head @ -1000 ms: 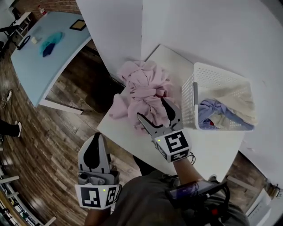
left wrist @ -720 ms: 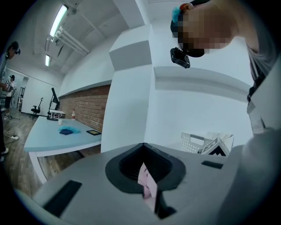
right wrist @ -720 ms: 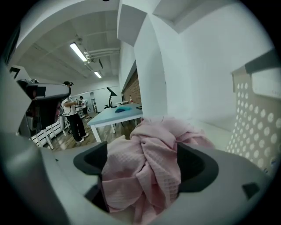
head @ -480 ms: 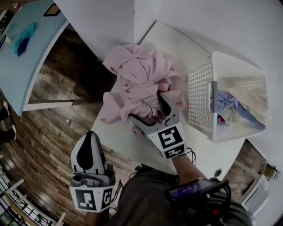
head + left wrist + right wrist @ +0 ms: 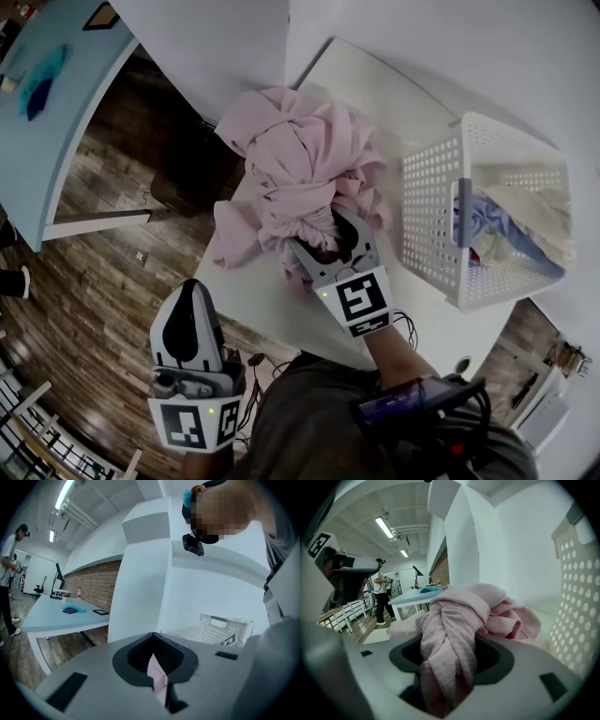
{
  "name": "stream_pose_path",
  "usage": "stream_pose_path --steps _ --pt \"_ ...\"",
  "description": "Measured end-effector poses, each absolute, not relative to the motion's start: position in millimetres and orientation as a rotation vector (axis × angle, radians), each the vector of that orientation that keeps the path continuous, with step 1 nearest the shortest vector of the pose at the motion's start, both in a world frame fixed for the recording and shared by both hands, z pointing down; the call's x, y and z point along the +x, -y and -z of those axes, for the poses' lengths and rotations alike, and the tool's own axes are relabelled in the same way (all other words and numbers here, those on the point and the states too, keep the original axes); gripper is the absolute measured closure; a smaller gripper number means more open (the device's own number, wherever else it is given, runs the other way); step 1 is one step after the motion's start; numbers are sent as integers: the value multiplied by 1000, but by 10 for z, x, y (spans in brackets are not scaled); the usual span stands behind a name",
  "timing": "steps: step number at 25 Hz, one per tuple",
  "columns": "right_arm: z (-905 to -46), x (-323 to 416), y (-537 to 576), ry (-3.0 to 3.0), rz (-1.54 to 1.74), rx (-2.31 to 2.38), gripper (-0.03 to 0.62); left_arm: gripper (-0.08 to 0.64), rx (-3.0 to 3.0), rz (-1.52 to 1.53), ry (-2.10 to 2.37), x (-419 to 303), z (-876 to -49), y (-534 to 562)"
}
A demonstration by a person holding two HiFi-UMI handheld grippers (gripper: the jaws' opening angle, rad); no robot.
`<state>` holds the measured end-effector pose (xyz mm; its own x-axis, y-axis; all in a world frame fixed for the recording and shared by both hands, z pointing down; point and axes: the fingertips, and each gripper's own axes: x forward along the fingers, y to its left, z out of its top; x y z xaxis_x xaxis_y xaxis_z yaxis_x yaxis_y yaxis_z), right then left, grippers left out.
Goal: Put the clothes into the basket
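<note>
The right gripper point(image 5: 323, 239) has just been closing its jaws and pinches a fold of the crumpled pink muslin garment point(image 5: 300, 159), heaped along the white table's point(image 5: 272, 300) left edge, beside the white perforated plastic basket point(image 5: 431, 206) at its right edge. The left gripper point(image 5: 190, 292) hangs beyond the table's near left corner, jaws together

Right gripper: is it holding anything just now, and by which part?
Yes. The right gripper, whose jaws have just been closing, pinches the pink garment by a bunched, twisted fold at the heap's near edge.
</note>
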<state>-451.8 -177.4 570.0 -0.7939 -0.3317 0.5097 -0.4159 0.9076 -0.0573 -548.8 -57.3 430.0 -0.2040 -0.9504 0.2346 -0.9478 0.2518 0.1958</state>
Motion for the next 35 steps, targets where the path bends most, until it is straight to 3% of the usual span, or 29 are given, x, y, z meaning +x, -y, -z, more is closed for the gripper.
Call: stream_pose_path --steps 6,23,35 --pt "-5523 -4489 1767 2653 -240 600 328 552 1760 10 2226 -5465 -4262 561" --pt "-3981 -4541 1424 2944 -103 602 330 552 1847 81 2311 -5184 -3589 261" --pt "-2569 -3486 1640 3016 54 957 325 552 2111 295 2253 -4647 -2914 340"
